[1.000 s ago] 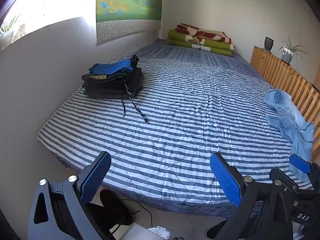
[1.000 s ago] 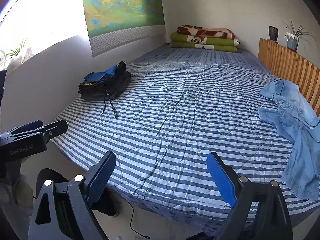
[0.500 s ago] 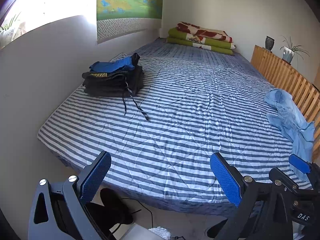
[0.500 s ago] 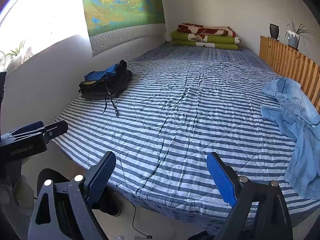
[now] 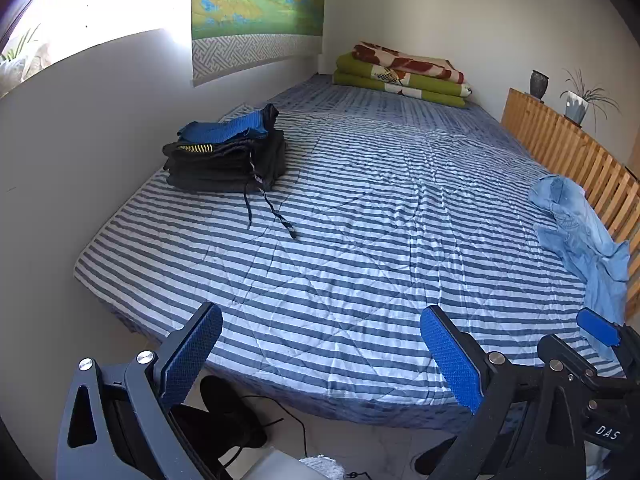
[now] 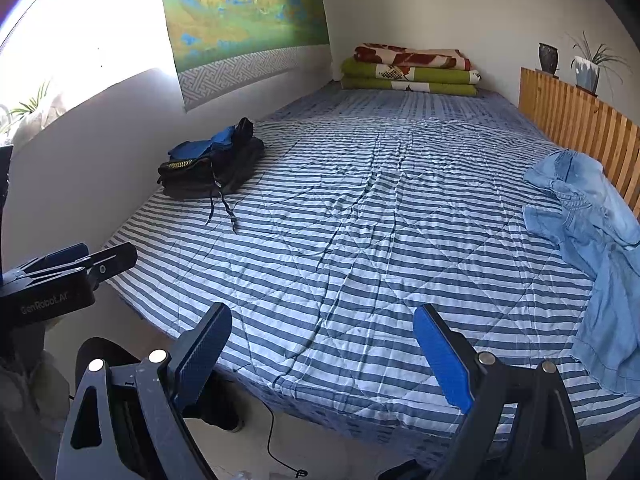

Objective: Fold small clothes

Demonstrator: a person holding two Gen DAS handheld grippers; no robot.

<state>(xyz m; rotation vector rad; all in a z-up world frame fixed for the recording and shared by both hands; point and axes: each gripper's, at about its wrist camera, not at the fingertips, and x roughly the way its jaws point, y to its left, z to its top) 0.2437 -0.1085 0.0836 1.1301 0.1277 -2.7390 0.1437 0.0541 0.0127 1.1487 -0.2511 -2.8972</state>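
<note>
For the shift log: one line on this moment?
left gripper open | right gripper open | denim garment unfolded | folded stack by wall

Both wrist views look down along the striped bed [image 5: 360, 220] from its foot, sharing nearly all of it.

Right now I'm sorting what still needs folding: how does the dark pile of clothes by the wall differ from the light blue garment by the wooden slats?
The dark pile is folded and stacked in layers; the light blue garment lies crumpled and spread out. The pile is mostly black with a blue piece on top; the garment is a single pale denim blue. A drawstring trails from the pile; none shows on the garment. Both rest on the striped bed, untouched by either gripper.
</note>
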